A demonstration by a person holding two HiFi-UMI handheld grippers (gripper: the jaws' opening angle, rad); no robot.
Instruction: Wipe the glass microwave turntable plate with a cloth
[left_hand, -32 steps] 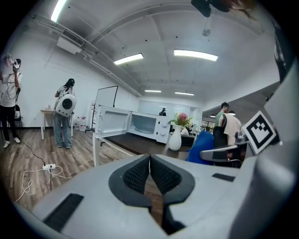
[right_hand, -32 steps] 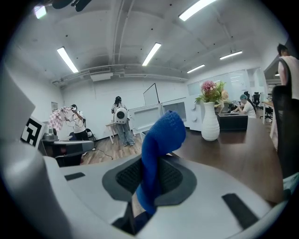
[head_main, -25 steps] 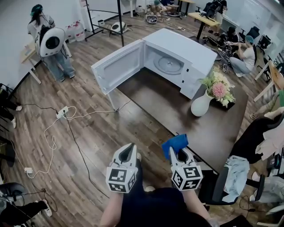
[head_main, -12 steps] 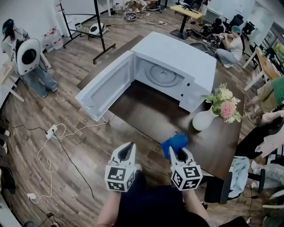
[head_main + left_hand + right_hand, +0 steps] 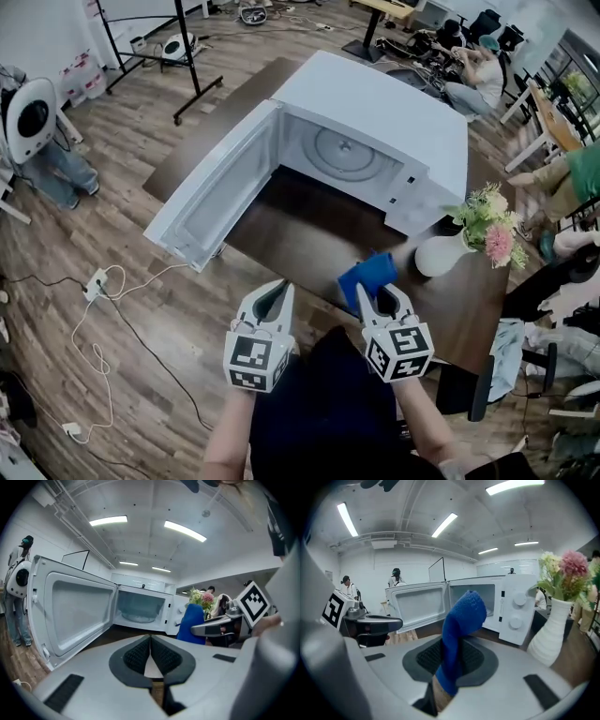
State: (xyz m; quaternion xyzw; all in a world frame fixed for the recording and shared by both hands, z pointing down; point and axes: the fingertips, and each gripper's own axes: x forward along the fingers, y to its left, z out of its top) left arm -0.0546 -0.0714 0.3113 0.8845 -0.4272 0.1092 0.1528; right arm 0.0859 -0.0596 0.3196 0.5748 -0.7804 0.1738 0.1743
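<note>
Pinching blue cloth (image 5: 368,278) in right tongs (image 5: 379,298).
With left tongs (image 5: 276,298) pressed together, empty; well short of turntable plate (image 5: 343,150) inside microwave (image 5: 375,98).

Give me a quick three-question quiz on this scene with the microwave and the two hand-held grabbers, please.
1. Multiple choice: what is clamped in the right gripper?
A) a blue cloth
B) a yellow sponge
C) nothing

2. True or false: the door of the microwave is shut.

3. Fill the gap: the glass turntable plate lies ___ the microwave.

Key
1. A: the cloth sticks up from between the closed jaws.
2. False: the door is swung wide open.
3. inside: it sits on the oven's floor, and the cloth is not yet touching it.
</note>
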